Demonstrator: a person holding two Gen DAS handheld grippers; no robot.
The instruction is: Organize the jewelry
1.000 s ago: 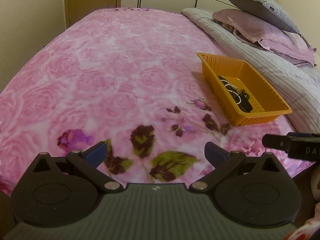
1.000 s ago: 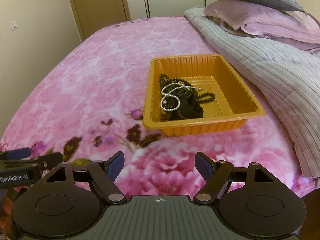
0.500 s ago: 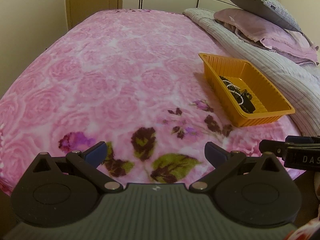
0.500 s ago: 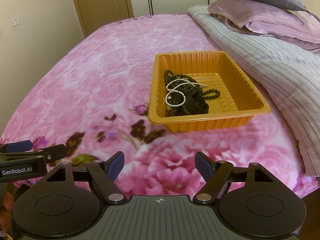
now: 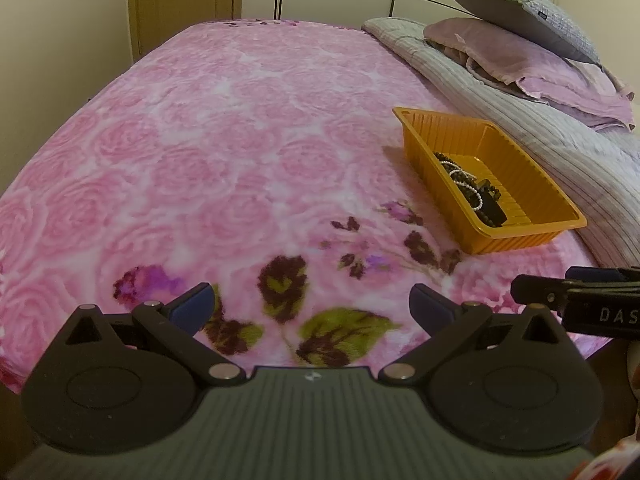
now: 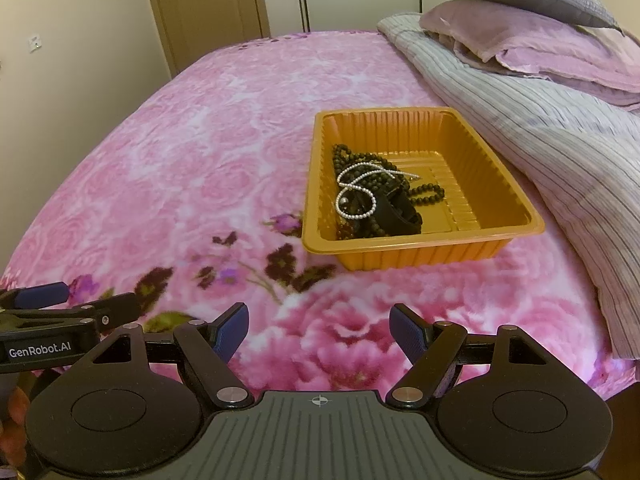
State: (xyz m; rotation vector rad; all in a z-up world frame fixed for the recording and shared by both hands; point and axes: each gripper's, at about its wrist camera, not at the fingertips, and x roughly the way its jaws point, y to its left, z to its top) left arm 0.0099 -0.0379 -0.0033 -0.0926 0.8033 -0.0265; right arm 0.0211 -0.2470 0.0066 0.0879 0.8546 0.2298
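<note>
Left wrist view. The left gripper (image 5: 311, 307) hangs over the near edge of the bed, jaws spread wide with nothing between the blue pads (image 5: 191, 307). Under it lies a pink rose-patterned fleece blanket (image 5: 224, 152) with dark purple and green flower motifs along the near edge. A ribbed orange plastic tray (image 5: 520, 236) sits on the blanket toward the right side of the bed, just beside a folded grey striped quilt (image 5: 560, 148). Inside the tray, against its near-left wall, is a heap of jewelry: a dark bead necklace (image 5: 442, 157), a white pearl strand (image 5: 456, 173) and a black strap-like piece (image 5: 494, 212). Two pillows are stacked at the far right corner, a mauve pillow (image 5: 520, 60) below and a grey textured pillow (image 5: 516, 12) on top. The right gripper (image 5: 580, 300) pokes in from the right edge, well short of the tray.

Right wrist view. The right gripper (image 6: 319, 332) is also wide open and empty, over the near edge of the blanket (image 6: 200, 168). The tray (image 6: 400, 258) lies straight ahead, apart from the pads. Dark beads (image 6: 430, 195), pearl strand (image 6: 354, 188) and black strap piece (image 6: 394, 212) are tangled in its left half; the right half shows bare ribbed floor. The quilt (image 6: 560, 140) touches the tray's right side. The left gripper (image 6: 60, 308) shows at the left edge; whether it is open cannot be told from this view.
</note>
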